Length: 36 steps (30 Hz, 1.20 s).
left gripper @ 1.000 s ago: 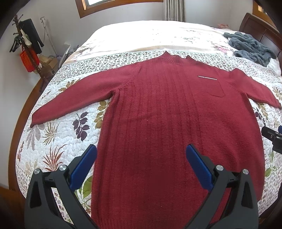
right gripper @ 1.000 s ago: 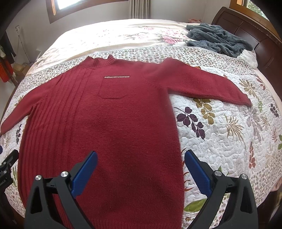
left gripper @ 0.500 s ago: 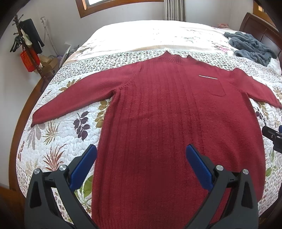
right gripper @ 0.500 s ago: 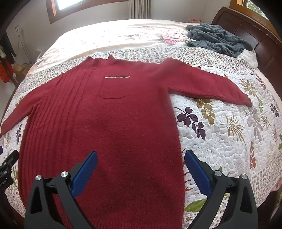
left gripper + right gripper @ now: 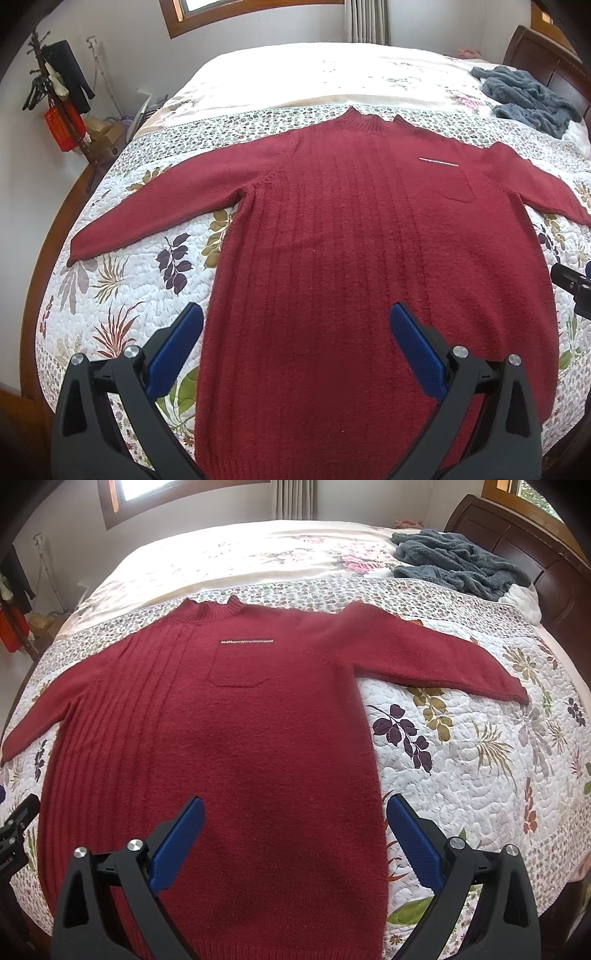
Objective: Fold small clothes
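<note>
A dark red knitted sweater [image 5: 369, 266] lies flat and face up on the quilted bed [image 5: 110, 295], unfolded, both long sleeves spread out to the sides. Its short ribbed collar points toward the far end, its hem toward the near edge. One half is vertically ribbed; the other is plain, with a chest pocket [image 5: 238, 664] under a thin silvery trim.

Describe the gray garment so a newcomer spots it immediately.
Start at the bed's floral quilt, where a red sweater lies flat, sleeves spread. Look past it toward the dark wooden headboard: the gray fleece garment sits there. Unlike the sweater, it is crumpled, fuzzy and blue-gray.
</note>
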Available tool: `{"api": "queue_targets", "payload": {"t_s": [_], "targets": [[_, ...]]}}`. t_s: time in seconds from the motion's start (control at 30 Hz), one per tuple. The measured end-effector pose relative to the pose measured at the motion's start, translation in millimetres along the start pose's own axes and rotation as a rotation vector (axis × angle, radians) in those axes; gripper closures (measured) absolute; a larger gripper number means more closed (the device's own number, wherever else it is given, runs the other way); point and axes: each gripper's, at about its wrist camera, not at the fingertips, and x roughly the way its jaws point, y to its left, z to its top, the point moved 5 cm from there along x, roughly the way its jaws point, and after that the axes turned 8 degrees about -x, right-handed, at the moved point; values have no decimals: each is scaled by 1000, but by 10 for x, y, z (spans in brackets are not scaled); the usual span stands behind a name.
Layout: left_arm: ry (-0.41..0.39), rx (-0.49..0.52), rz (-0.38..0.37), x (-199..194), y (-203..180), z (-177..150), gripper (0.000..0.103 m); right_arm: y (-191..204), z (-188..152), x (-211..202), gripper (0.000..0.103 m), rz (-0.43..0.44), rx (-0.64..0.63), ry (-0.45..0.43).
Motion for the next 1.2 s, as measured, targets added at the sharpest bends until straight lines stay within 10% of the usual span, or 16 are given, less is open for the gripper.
{"api": "queue_targets", "payload": {"t_s": [0.77,1.2], "targets": [[6,-6,-63,107,-138,38,3,-147,38,42,4,34,18,-30],[-46,75,-165,542,-1497,1078,3,-2982,674,605,4,-93,337,11]]}}
